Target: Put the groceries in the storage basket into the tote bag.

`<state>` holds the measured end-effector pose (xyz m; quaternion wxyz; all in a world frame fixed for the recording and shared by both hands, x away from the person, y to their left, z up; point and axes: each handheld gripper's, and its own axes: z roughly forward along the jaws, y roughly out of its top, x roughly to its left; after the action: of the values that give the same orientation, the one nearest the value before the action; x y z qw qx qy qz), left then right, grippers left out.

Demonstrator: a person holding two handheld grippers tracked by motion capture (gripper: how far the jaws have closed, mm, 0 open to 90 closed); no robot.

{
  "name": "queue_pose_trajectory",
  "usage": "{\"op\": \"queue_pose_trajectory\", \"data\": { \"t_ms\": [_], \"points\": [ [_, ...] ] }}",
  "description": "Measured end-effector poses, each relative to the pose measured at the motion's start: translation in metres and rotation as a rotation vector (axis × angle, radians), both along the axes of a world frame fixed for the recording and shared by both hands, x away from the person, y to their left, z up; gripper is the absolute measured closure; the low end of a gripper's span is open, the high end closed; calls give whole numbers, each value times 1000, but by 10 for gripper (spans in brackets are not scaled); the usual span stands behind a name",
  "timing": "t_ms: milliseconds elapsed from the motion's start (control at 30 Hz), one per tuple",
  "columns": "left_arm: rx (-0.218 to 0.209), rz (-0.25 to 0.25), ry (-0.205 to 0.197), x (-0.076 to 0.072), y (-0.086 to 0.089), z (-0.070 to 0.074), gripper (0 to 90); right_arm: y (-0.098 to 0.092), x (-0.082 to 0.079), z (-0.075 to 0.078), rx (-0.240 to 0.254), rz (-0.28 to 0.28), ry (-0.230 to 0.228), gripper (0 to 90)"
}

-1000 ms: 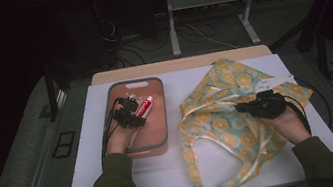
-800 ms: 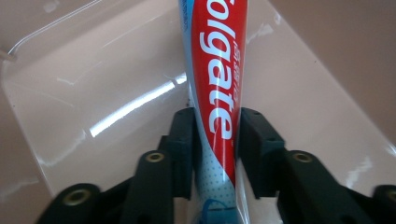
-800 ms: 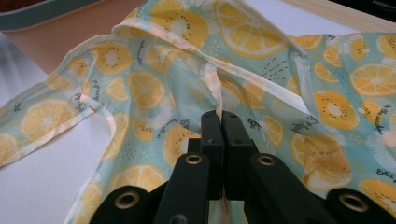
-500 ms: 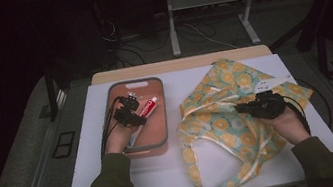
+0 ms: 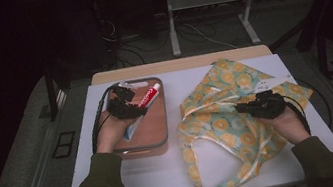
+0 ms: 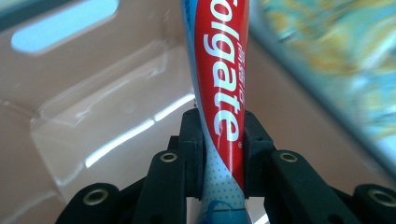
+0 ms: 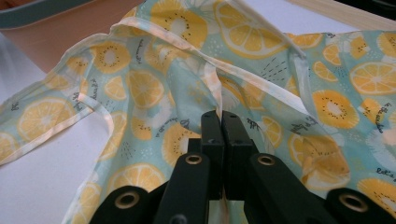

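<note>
**Toothpaste tube lifted and swung above the tray**

Compared with a second earlier, the left gripper (image 5: 129, 110) had raised the red, white and pale-blue toothpaste tube (image 5: 147, 99), whose capped end now pointed toward the far right corner of the shallow salmon-pink plastic tray (image 5: 156, 135). Seen from the left gripper view, both black jaws were clamped on the tube (image 6: 219, 93) just below its red lettering, with the tray's glossy floor (image 6: 93, 126) behind it.

On the right half of the white table (image 5: 167, 174), the right gripper (image 5: 245, 108) had stayed where it was, resting on the pale-green cloth bag printed with yellow citrus slices (image 5: 221, 130). Its jaws were pressed together on a fold of that fabric (image 7: 154, 79), as the right gripper view showed. One of the bag's handle loops (image 5: 202, 169) lay spread toward the near table edge.
</note>
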<state>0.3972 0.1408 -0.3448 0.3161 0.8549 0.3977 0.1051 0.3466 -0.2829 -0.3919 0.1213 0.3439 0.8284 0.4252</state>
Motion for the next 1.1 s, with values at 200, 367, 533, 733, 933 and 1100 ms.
{"op": "queue_pose_trajectory", "data": {
  "t_ms": [200,367,533,733,933,1100],
  "points": [
    [-57,-83,-12,-20,-14,19,740,-1,1,0,0,-1,0,887],
    [-78,-129,-13,-34,-29,24,740,-2,0,0,3,-3,0,887],
    [-91,-154,-4,-47,-46,22,740,-2,0,0,2,-4,1,887],
    [-108,-232,9,-70,-91,11,740,-3,1,0,4,-5,-1,887],
    [-96,-286,21,-83,-128,-7,740,-4,0,1,9,-7,-3,887],
    [-46,-312,52,-85,-153,-33,740,-4,0,1,9,-7,-4,887]
  ]
}}
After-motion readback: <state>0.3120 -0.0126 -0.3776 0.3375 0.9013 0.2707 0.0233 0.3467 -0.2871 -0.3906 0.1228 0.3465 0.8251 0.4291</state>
